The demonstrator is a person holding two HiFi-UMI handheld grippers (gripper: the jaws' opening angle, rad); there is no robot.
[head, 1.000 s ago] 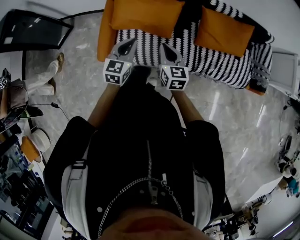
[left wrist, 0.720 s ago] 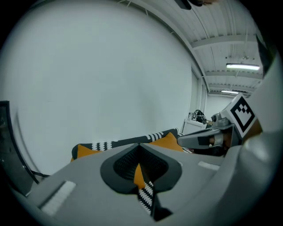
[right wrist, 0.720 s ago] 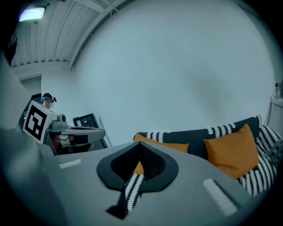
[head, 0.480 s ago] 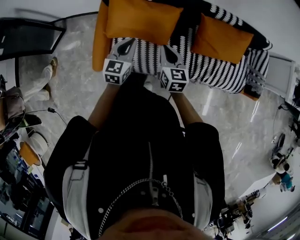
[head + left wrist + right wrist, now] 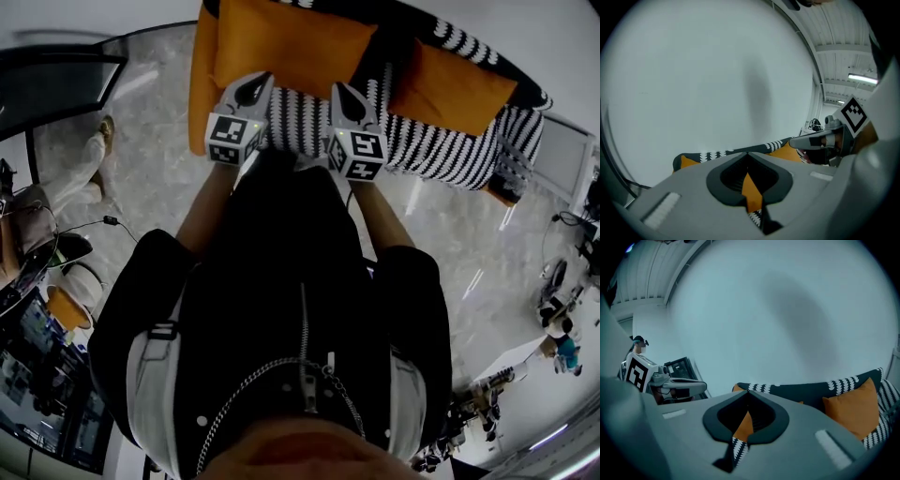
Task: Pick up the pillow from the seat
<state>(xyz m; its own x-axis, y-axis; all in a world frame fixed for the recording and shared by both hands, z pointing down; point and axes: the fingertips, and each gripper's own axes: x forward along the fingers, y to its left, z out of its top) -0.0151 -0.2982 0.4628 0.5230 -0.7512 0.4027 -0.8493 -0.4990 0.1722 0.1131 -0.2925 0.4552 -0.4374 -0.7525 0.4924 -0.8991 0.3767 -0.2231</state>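
Presently | left tongs [image 5: 255,86] and right tongs [image 5: 339,94] pressed together, empty | pillow [image 5: 291,42] judged soft, light; I'd pinch its corner.

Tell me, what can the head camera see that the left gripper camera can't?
Only the head view shows the shiny floor, the person's black jacket and the marker cube on the left gripper. Only the left gripper view shows the ceiling with its light strip. Both views show the striped sofa, an orange pillow and the right gripper. Both also show the left gripper, which has its jaws shut and is holding nothing.
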